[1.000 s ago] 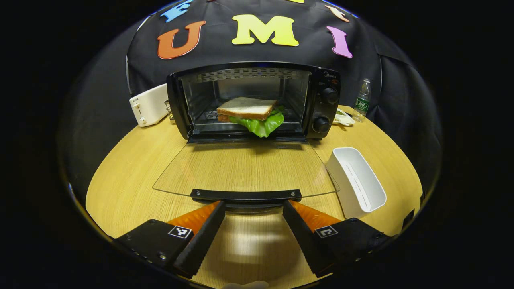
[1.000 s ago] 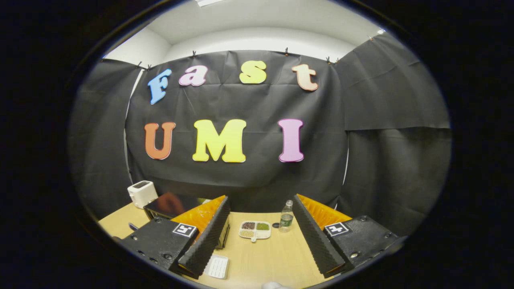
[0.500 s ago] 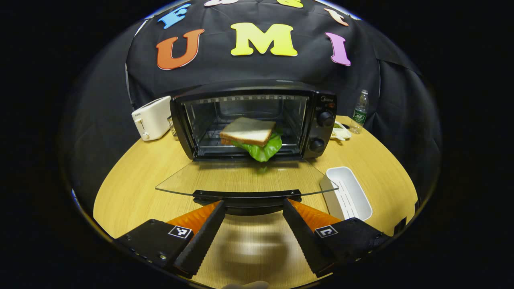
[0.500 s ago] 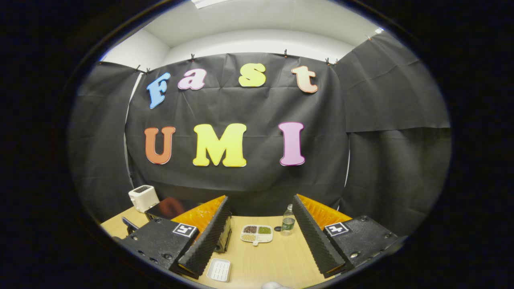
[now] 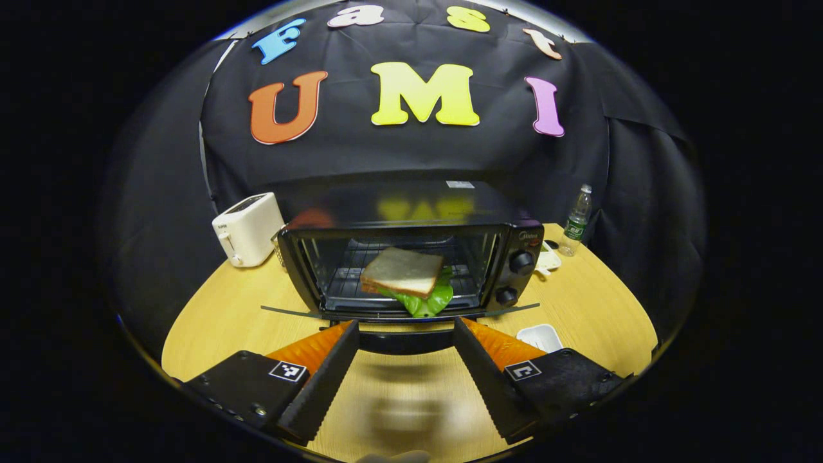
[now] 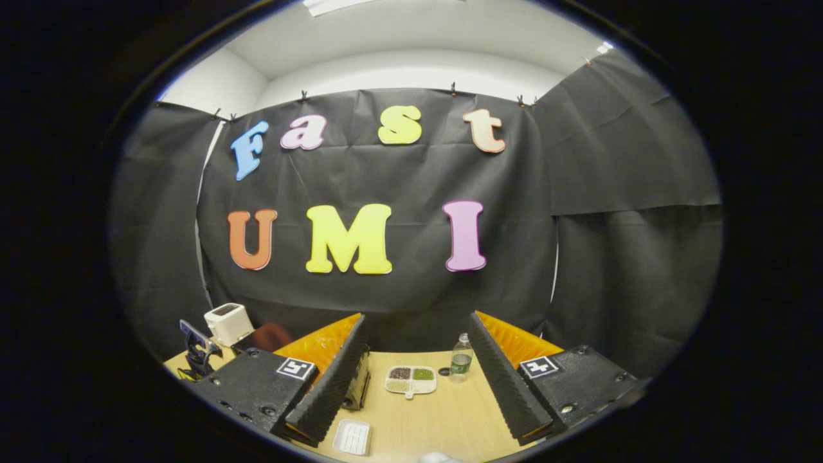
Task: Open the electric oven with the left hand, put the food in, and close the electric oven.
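We are on the last step: shutting the oven [image 5: 411, 257]. Our left tongs [image 5: 405, 334] are spread wide, with the door handle [image 5: 405, 339] sitting between the two fingers, and we cannot tell if they touch it. The glass door [image 5: 398, 313] looks about half way up, seen nearly edge-on. To do this well, we should push the handle up and forward in a smooth curve, and go slowly near the end so the door does not bang.

The sandwich [image 5: 404, 273] is inside the oven on the rack. It has white bread on top and green lettuce [image 5: 424, 302] hanging out at the front. That leaf is close to the door edge, so we think it could get pinched.

Our right tongs [image 6: 415, 360] are wide too and hold nothing, up above the worktop [image 6: 443, 418].
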`<action>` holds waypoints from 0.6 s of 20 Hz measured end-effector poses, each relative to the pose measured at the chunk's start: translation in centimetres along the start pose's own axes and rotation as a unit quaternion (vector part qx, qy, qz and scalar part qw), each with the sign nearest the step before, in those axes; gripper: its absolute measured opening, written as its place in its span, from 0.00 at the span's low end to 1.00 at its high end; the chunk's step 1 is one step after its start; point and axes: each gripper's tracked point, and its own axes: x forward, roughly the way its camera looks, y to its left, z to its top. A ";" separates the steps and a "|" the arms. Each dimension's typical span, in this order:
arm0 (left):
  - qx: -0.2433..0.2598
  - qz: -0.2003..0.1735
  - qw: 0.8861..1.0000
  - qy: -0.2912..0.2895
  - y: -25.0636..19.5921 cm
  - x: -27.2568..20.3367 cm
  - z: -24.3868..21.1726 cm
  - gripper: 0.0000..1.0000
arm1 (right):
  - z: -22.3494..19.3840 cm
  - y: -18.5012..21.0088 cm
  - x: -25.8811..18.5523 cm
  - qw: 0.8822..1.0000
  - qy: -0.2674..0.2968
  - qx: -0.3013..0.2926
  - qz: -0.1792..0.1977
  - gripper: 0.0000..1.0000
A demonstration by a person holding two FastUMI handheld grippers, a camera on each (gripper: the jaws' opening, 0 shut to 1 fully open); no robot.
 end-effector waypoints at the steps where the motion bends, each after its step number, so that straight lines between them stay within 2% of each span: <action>1: 0.001 0.000 1.000 -0.003 0.1 0.3 0.6 0.96 | -0.1 0.0 0.1 1.000 0.001 0.002 -0.001 0.95; 2: 0.001 0.000 1.000 -0.006 0.2 0.7 1.0 0.96 | 0.0 0.0 0.2 1.000 0.001 0.004 -0.001 0.95; 3: 0.002 0.001 1.000 -0.013 0.2 1.0 1.8 0.90 | 0.0 0.0 0.3 1.000 0.001 0.005 -0.002 0.95; 4: 0.002 0.001 1.000 -0.020 0.4 1.5 2.6 0.98 | 0.1 -0.2 0.4 1.000 0.000 0.005 -0.004 0.95; 12: 0.003 0.007 0.999 -0.049 0.8 5.2 6.2 0.98 | 0.2 -0.3 0.7 1.000 0.002 0.010 -0.005 0.95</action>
